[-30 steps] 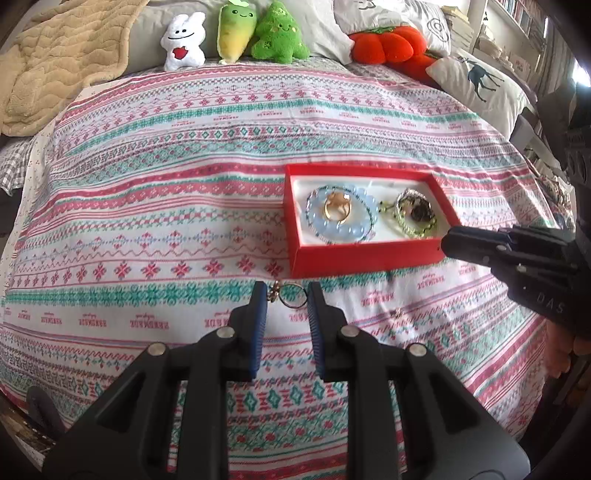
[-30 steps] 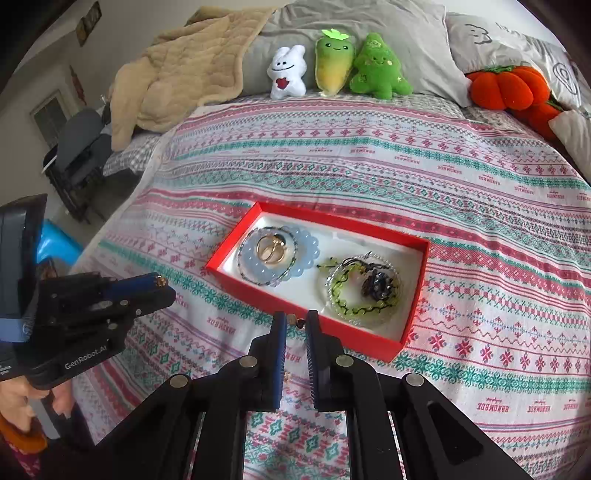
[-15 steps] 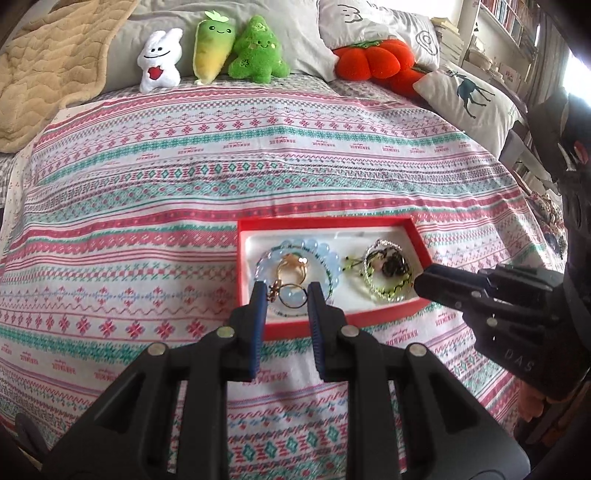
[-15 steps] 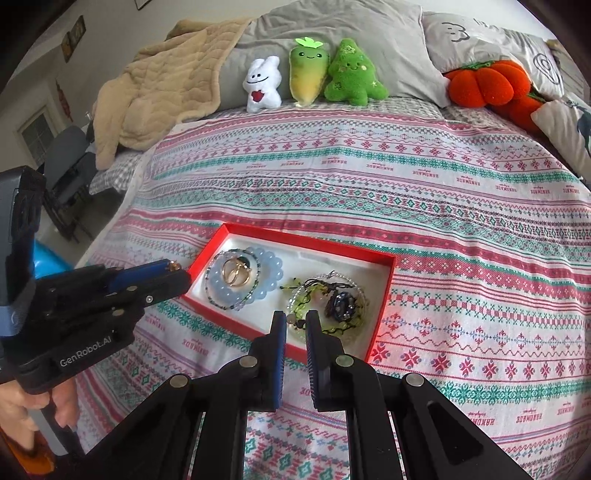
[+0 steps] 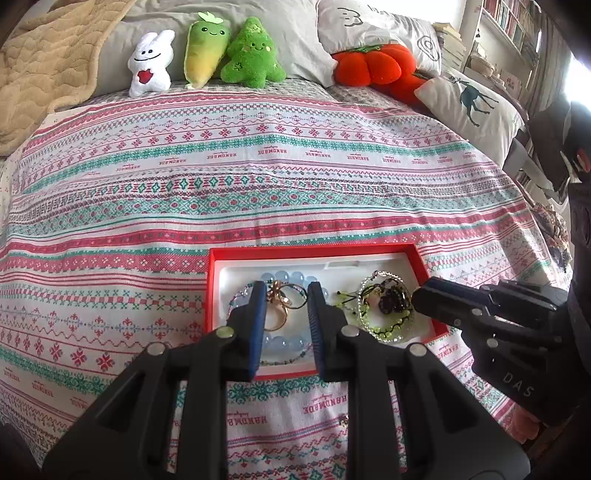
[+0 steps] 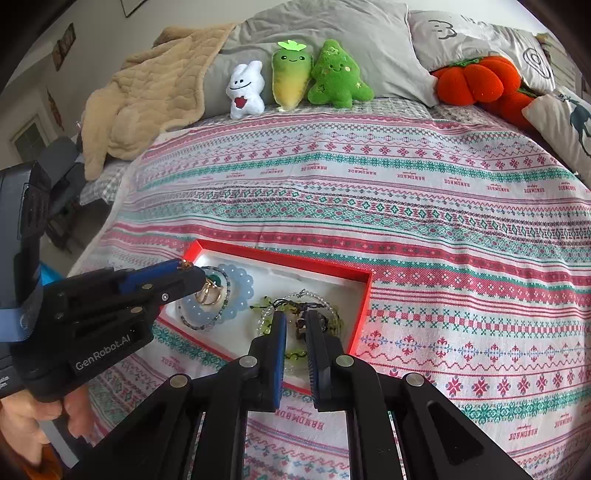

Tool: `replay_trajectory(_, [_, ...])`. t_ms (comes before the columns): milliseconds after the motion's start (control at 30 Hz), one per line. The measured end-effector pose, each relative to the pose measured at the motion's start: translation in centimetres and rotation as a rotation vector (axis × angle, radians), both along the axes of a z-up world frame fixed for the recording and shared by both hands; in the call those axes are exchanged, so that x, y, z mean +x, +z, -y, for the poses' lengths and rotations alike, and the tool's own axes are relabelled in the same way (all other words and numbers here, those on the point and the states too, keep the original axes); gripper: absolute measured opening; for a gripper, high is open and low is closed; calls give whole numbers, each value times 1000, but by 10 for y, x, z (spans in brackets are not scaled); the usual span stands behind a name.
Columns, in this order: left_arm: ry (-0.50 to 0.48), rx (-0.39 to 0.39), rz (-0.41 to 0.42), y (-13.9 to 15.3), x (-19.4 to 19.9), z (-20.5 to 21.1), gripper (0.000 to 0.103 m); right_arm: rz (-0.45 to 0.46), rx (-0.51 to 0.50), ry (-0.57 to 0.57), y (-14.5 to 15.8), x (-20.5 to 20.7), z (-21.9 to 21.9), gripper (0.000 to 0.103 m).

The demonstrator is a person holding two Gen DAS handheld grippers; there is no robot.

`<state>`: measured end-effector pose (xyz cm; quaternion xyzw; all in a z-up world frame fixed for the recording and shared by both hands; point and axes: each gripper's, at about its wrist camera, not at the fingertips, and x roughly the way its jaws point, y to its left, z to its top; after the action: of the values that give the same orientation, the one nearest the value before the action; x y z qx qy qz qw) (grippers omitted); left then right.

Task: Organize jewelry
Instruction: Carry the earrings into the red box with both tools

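Observation:
A red tray with a white lining lies on the patterned bedspread. In it lie a pale blue bead bracelet on the left, with a gold ring inside it, and green and dark bracelets on the right. My left gripper hovers over the blue bracelet, shut on a ring-shaped jewelry piece. My right gripper hovers over the green bracelets, shut on a small dark trinket. The tray also shows in the right wrist view.
Plush toys and pillows line the head of the bed. A beige blanket lies at the far left. A small trinket lies on the bedspread in front of the tray. The bed edge drops off at the left.
Both grippers moved forward from the bedspread in front of the tray to over it, each carrying its piece. The left now hangs over the blue bracelet, the right over the green ones.

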<state>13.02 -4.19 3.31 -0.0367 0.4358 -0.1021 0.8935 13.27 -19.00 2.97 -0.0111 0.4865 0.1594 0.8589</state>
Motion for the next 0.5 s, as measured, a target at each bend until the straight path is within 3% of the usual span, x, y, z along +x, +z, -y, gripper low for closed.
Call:
replay_trajectory(100, [9, 13, -5, -4, 3, 1, 25, -6, -7, 2, -4, 2, 0, 11])
replay_trajectory(233, [23, 23, -15, -5, 4, 0, 42, -11, -10, 0, -7, 4, 0, 11])
replay_trajectory(500, [32, 54, 1, 5, -3, -4, 55, -4, -15, -8, -6, 6, 1, 11])
